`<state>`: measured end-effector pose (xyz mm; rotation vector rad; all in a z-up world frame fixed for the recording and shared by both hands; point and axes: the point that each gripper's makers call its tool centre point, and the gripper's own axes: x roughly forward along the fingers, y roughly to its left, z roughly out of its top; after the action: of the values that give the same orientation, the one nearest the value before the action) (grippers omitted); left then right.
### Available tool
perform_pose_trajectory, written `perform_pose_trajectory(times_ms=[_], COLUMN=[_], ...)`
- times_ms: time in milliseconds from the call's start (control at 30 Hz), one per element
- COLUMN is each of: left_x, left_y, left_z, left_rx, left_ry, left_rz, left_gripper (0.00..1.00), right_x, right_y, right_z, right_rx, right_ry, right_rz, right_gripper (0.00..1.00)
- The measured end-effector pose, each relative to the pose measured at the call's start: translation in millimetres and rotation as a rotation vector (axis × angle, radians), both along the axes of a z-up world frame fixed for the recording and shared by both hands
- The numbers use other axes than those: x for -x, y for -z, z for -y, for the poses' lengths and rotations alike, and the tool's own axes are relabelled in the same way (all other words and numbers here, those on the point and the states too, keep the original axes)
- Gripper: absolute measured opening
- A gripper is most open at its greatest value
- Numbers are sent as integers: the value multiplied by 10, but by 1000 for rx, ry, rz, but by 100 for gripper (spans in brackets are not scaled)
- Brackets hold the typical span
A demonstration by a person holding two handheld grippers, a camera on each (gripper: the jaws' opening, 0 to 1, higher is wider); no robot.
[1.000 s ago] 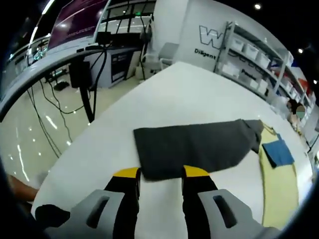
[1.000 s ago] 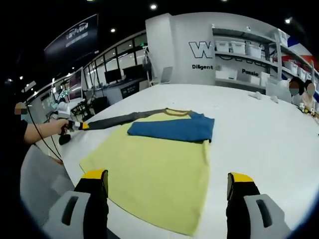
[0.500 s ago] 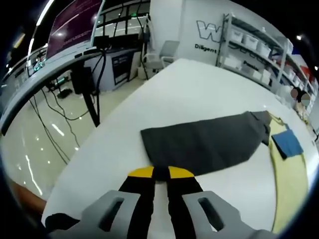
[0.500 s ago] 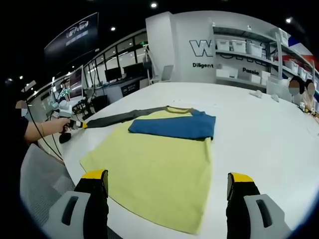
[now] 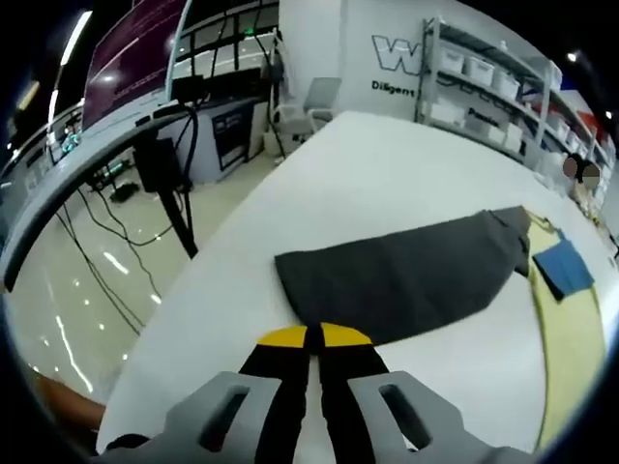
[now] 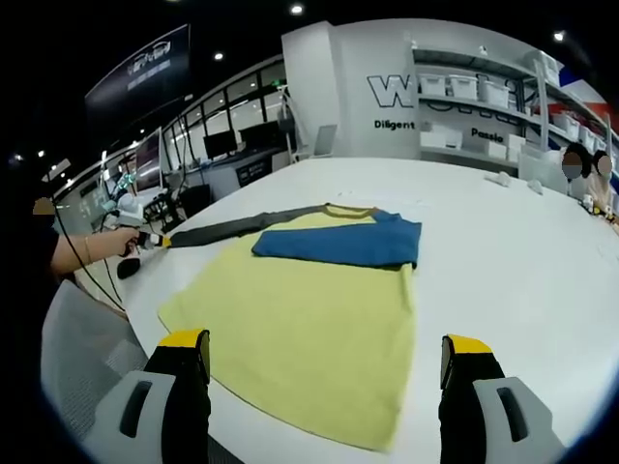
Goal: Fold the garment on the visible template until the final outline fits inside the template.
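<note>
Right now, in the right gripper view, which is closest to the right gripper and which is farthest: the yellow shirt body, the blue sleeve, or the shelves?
From the right gripper:
1. Yellow shirt body, spread on the table right ahead of the jaws.
2. Blue sleeve, folded across the shirt's far end.
3. Shelves, against the back wall, past the table.

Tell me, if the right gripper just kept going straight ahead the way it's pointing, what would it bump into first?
Most likely the yellow body of the garment, which lies on the white table right ahead between the right gripper's wide-open jaws; depth is hard to judge.
</note>
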<state>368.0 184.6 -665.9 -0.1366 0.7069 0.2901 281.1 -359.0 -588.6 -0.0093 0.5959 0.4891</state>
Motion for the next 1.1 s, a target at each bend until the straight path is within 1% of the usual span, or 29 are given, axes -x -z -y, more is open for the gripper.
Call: perform_pose_trajectory(times_ms=[200,367,433,467,667,800,933,1000,1100], left_x=[-75,-189,-247,-278,-404,-482,-545,-613,-678], left_y=[-40,-77,-79,-75,-96,-91,-40,-54,-52], left_z=[-71,-168,-191,-211,-244,-284,-314,-337,-358], left_rx=[-11,-41,-58,-84,-114,-118,-121,-128,-138], left_ry=[11,32,59,83,113,118,124,131,138], left_rz=[15,25,22,13,15,15,2,15,14], left_gripper=[0,0,0,0,0,0,0,0,0], right_x=[25,26,30,34,69,75,67,62,58], right_y=[28,26,18,15,34,31,40,39,37], right_z=[23,27,22,20,46,54,68,69,66], right_rx=[6,13,12,12,18,20,28,28,24], right_ry=[1,0,1,1,11,15,18,18,18], right_rz=[-13,-14,-13,-13,-25,-27,-32,-33,-34], right_gripper=[99,99,99,99,99,99,99,99,99])
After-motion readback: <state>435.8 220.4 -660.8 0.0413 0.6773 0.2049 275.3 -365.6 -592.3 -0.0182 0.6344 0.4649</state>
